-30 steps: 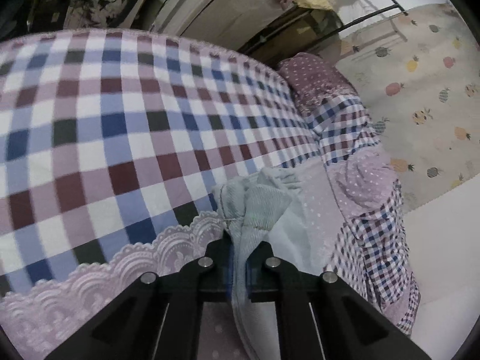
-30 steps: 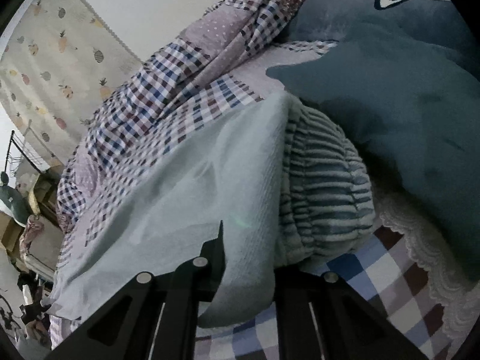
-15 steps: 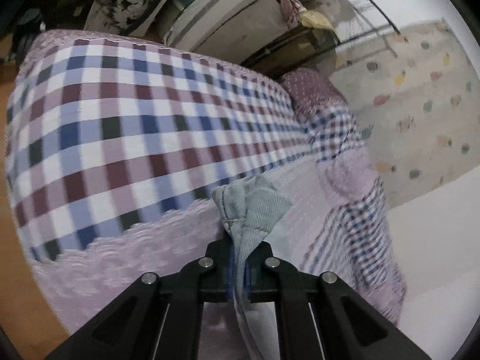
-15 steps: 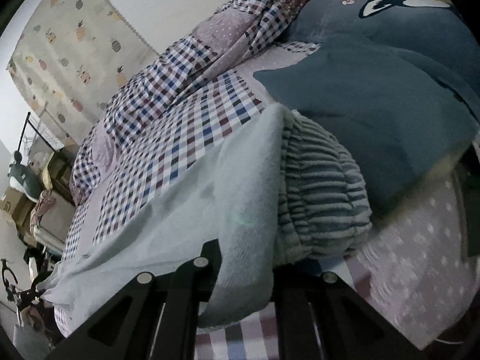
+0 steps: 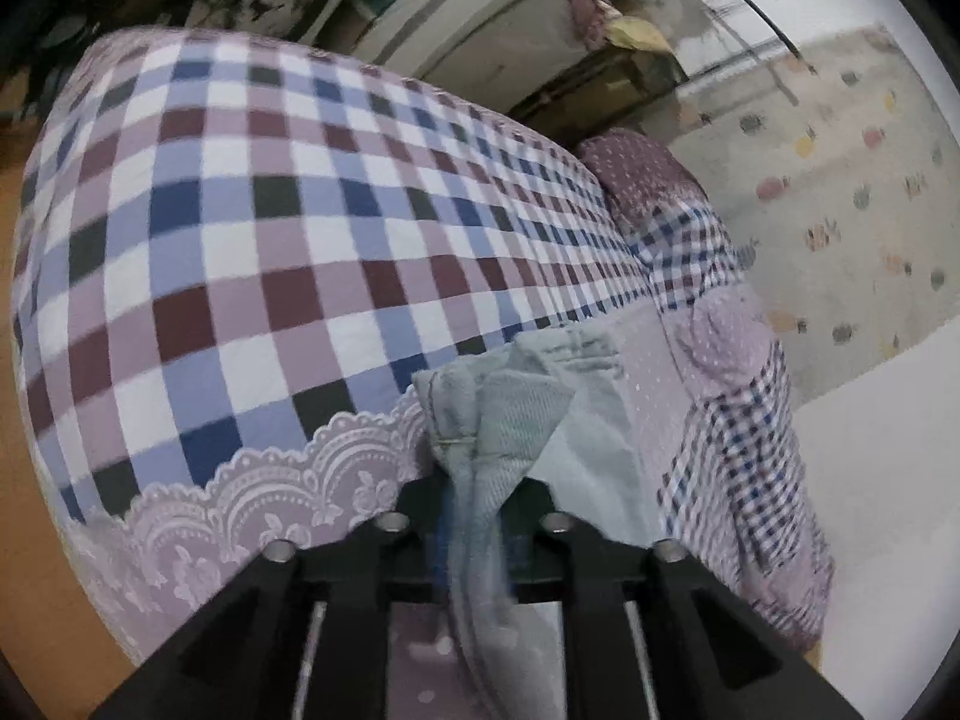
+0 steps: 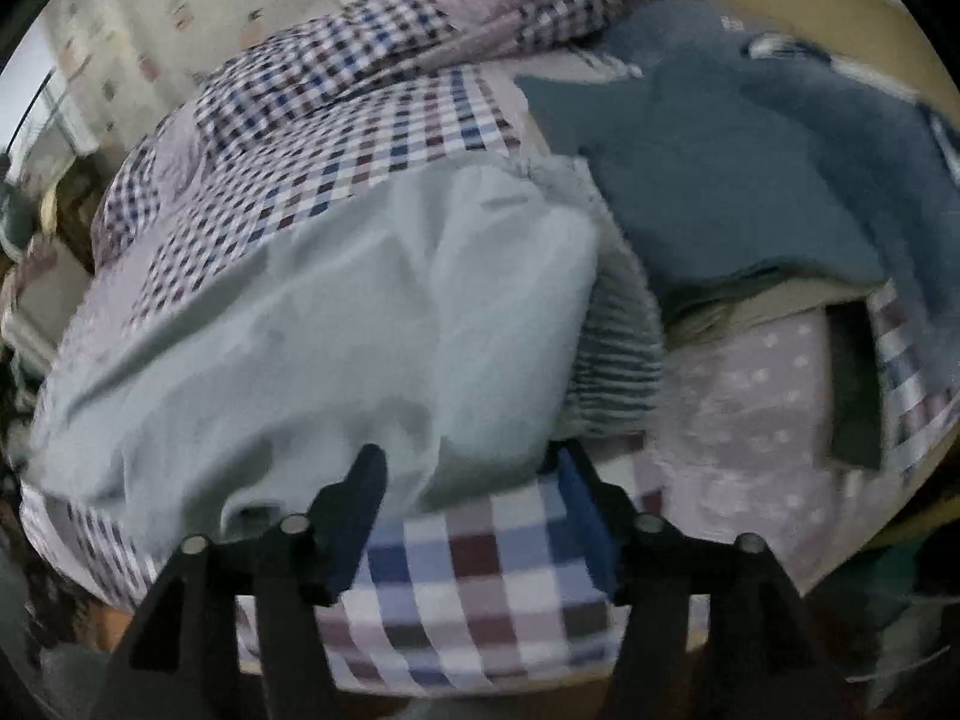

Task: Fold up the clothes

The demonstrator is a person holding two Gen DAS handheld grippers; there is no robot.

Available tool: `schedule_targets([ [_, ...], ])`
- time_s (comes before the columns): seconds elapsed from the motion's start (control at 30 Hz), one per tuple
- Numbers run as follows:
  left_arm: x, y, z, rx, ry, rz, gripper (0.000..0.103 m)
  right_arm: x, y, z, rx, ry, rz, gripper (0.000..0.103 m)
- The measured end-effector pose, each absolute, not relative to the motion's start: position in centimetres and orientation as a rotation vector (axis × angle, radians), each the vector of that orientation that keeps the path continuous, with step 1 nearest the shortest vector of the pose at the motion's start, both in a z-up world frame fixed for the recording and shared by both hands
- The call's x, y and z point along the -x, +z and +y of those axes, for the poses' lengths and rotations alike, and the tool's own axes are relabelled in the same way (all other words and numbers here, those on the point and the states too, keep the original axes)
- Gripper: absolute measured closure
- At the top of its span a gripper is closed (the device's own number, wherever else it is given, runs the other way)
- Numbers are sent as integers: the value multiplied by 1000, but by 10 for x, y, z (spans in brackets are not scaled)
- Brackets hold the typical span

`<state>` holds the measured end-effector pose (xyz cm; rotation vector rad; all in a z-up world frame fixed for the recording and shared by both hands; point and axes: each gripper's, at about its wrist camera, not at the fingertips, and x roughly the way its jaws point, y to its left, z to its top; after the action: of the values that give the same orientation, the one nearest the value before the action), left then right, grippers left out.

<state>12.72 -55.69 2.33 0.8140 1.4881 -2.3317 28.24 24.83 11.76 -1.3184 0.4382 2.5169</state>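
Left gripper point(image 5: 477, 516): we have it clamped on a bunched hem of the pale green garment point(image 5: 510, 414), which trails across the checked bedspread point(image 5: 240, 252) near its lace border point(image 5: 258, 492). Right gripper point(image 6: 474, 510): fingers spread wide, nothing between them, the garment's body point(image 6: 336, 324) lying just ahead with its ribbed waistband point(image 6: 618, 348) to the right. We judge the cloth light, soft and limp; it will sag, so hems and the waistband edge are the best holds. The gingham quilt point(image 6: 336, 138) crowds behind, and a dark blue plush point(image 6: 750, 168) presses against the waistband side.
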Motion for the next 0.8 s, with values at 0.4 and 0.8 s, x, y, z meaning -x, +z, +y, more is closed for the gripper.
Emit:
schedule_targets([
  [0.4, -125, -5, -552, -659, -2288, 1603, 28, -260, 198, 170, 1173, 2688, 291, 28],
  [0.8, -104, 12, -537, -845, -2294, 1245, 45, -166, 212, -17, 1299, 2898, 139, 25],
])
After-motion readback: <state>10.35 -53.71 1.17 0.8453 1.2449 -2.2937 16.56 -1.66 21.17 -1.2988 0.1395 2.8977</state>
